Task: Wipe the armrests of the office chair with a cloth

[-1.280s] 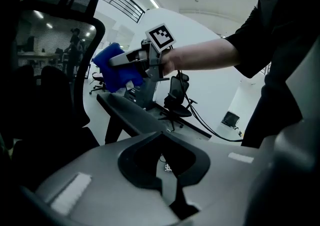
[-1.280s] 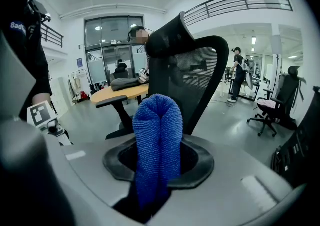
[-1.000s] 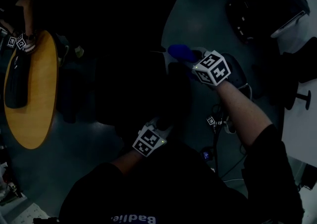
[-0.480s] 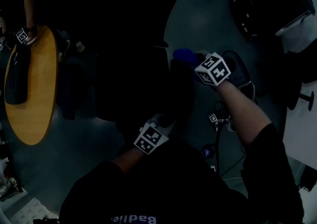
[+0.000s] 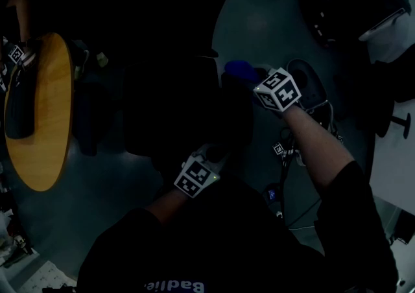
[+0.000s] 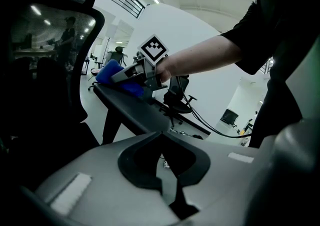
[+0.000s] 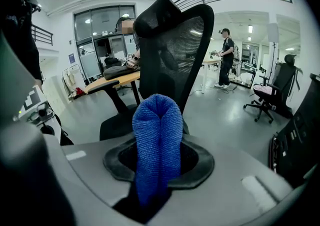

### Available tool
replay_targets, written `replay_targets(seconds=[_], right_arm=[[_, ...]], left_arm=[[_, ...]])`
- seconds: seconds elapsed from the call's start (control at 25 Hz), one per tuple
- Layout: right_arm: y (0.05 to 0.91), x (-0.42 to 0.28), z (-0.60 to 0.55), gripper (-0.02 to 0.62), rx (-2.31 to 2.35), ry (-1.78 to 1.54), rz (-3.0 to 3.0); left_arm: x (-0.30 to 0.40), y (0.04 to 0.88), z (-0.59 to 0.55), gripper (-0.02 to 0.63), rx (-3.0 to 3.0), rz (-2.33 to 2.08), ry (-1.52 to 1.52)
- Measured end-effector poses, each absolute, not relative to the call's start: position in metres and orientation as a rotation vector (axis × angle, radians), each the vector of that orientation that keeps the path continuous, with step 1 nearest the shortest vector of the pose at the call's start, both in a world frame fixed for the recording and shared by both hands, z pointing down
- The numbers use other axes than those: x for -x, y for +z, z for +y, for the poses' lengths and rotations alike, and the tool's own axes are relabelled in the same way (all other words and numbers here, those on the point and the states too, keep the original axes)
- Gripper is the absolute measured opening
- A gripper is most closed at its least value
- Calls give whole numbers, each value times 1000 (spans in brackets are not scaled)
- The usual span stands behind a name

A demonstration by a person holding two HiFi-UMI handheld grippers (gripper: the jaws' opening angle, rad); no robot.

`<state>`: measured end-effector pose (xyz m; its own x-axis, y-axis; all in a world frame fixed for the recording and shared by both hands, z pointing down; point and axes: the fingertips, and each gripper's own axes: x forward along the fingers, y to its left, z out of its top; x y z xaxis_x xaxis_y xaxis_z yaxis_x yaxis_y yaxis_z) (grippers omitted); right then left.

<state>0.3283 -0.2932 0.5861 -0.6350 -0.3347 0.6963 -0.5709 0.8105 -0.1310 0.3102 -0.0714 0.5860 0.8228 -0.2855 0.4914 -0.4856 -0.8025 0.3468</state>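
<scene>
Cloth [image 7: 157, 125], blue looped knit, pinched in right gripper [image 7: 159, 165] jaws, on flat armrest [image 6: 134, 115], left gripper [image 6: 165, 165] jaws together, empty

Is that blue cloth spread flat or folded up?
Folded: the blue cloth is doubled over, a crease down its middle, pinched in the right gripper.

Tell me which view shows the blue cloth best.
The right gripper view: the blue cloth fills the centre, folded and pinched in the jaws of the right gripper, its weave clear. The left gripper view shows it small and from the side, on the armrest. The head view gives only a dim blue patch.
</scene>
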Motion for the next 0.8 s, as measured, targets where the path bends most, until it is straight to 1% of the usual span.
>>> replay_targets(seconds=[0.8], right_arm=[[575,-336,-220,129,-667,512,-2340]], left_arm=[[-314,583,-74,15,-2554,-553,572]])
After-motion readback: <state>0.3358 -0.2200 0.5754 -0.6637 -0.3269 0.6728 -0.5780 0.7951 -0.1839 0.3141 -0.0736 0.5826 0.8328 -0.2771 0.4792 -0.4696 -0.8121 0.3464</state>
